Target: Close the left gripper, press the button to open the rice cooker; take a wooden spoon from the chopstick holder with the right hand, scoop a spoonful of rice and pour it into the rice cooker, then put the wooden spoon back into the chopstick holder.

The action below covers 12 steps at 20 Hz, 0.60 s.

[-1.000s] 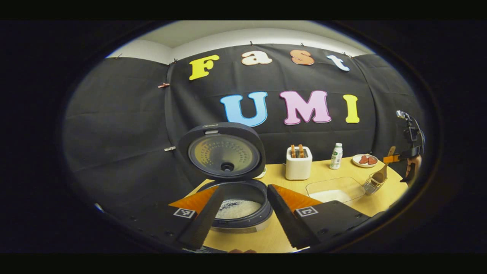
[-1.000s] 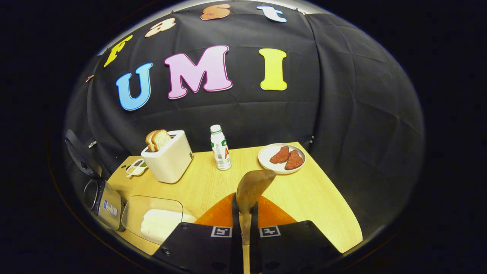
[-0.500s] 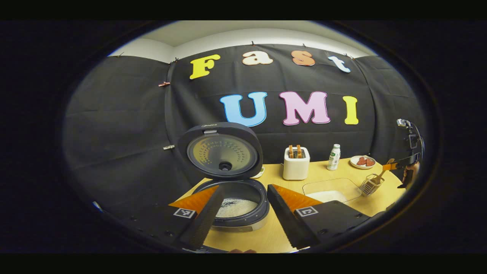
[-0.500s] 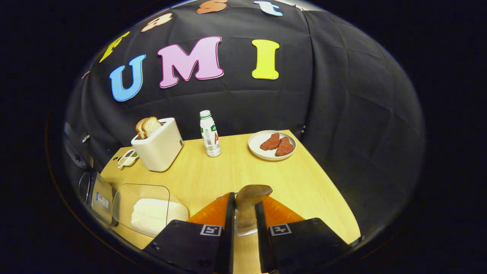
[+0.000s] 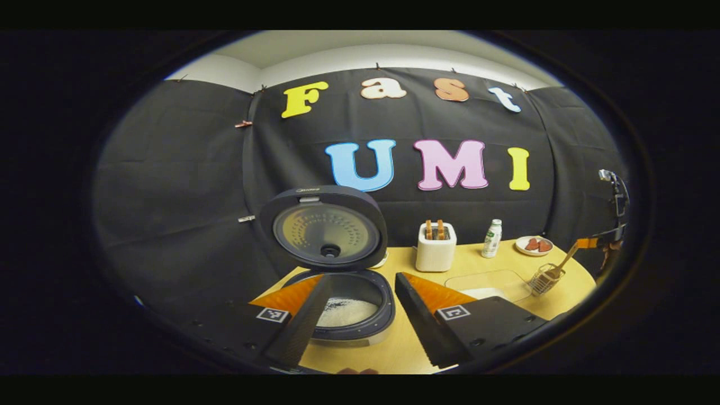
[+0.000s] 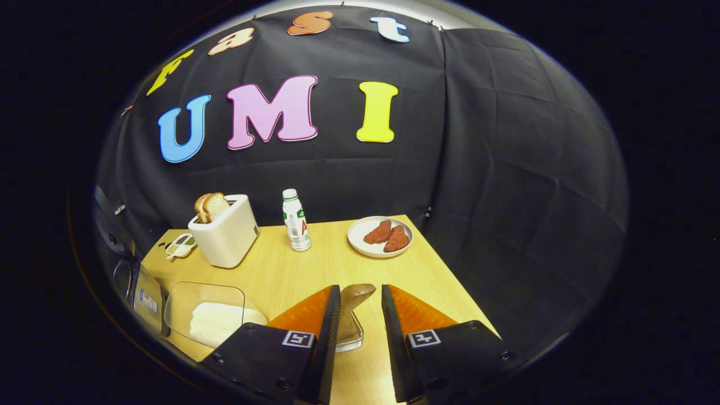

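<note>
Released now: the right gripper [image 6: 360, 337] has spread its fingers since a moment ago, when they pinched the wooden spoon [image 6: 351, 301], and the spoon stands on its own in the chopstick holder [image 6: 350, 336], bowl end up, between the parted fingers with a gap on each side. From the left gripper view the same spoon [image 5: 562, 263] leans out of the wire holder [image 5: 543, 279] at the table's far right edge, and the right gripper [image 5: 610, 241] hangs just beyond the handle's tip, apart from it.

Over on the left side, the left gripper [image 5: 357, 323] hovers with its fingers wide apart, gripping nothing, right in front of the rice cooker [image 5: 349, 306]. The cooker's lid [image 5: 323, 228] stands upright and open, and white rice [image 5: 346, 310] lies in the pot.

Moving back across the table [image 6: 433, 275]: a clear rice container [image 6: 205, 312] with a white heap inside sits just left of the holder. Behind it stands a white toaster [image 6: 225, 236] with two bread slices poking up, a small dish [image 6: 181, 246] beside it. Farther back, a bottle [image 6: 295, 220] with a green cap stands upright, and a plate [image 6: 379, 236] with two red pieces of meat sits near the back right corner.
</note>
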Motion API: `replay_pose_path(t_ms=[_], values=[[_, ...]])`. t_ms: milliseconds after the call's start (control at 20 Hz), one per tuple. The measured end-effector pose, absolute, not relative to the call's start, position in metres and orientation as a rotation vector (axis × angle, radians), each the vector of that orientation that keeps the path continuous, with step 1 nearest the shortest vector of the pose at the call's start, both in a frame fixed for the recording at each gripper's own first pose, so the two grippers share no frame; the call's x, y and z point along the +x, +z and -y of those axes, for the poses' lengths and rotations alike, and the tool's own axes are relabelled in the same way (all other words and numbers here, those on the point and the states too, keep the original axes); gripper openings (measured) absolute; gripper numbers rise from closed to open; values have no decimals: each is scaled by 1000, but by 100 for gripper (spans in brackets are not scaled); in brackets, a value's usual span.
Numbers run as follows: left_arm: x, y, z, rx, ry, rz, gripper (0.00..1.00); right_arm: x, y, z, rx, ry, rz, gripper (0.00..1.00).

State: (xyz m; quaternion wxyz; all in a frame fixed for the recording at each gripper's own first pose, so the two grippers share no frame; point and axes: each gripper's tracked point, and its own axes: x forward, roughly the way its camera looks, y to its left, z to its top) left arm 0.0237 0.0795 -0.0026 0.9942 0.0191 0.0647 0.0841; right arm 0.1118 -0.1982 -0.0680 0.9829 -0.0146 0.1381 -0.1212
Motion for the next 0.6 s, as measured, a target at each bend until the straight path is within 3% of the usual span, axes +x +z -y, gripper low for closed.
replay_pose_path(t_ms=[600], values=[[91,67,-109,33,162,-3,81,89,-34,127,-70,-104,-211,46]])
